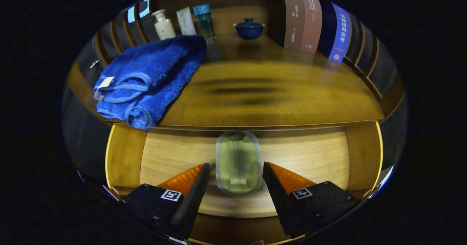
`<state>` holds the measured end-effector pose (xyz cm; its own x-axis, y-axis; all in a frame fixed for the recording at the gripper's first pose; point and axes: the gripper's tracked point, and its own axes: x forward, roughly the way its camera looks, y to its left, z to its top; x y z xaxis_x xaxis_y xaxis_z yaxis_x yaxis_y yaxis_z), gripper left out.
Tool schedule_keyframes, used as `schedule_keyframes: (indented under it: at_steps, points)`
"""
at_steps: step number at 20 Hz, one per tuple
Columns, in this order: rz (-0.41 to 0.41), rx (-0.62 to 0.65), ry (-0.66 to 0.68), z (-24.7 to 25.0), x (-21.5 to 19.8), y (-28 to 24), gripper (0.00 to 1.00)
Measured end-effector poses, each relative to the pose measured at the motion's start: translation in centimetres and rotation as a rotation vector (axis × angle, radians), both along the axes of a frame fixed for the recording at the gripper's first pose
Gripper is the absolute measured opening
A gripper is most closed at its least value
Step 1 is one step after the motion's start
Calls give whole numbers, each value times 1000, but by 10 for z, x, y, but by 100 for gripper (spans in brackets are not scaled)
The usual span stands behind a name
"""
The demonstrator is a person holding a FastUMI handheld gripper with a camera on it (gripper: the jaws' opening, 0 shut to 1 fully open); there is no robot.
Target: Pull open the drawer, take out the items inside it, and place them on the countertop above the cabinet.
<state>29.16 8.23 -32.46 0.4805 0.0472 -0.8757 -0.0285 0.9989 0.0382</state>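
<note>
Countertop [255, 92] spreads wide beyond your fingers, and the folded blue towel [146, 79] lies on it up to the left, its corner hanging over the front edge. Below it the drawer [310, 154] stands pulled open. Between your fingers sits a clear, greenish oblong container [238, 163] on the drawer floor, and your gripper [236, 177] is spread wide on either side, pressing nothing. I'd say that one item is left. Further back stand books [313, 19], a lidded bowl [249, 28], a pump bottle [163, 24], a tube [186, 20] and a tumbler [205, 20]. Nothing blocks you.
</note>
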Motion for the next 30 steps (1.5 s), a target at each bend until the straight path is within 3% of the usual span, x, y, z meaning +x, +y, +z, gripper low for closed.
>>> schedule_keyframes:
  at_steps: [3, 6, 10, 16, 18, 20, 30]
  points:
    - [-1, -14, 39, -19, 3, -2, 92]
    - [9, -23, 57, -26, 5, 0, 79]
    - [52, -53, 48, -22, 3, 1, 70]
    - [45, -22, 15, -11, 1, -2, 70]
    - [28, -14, 7, -18, 2, -4, 55]
    - [18, -20, 17, -14, 0, -10, 24]
    - [32, -37, -52, 26, -13, -12, 24]
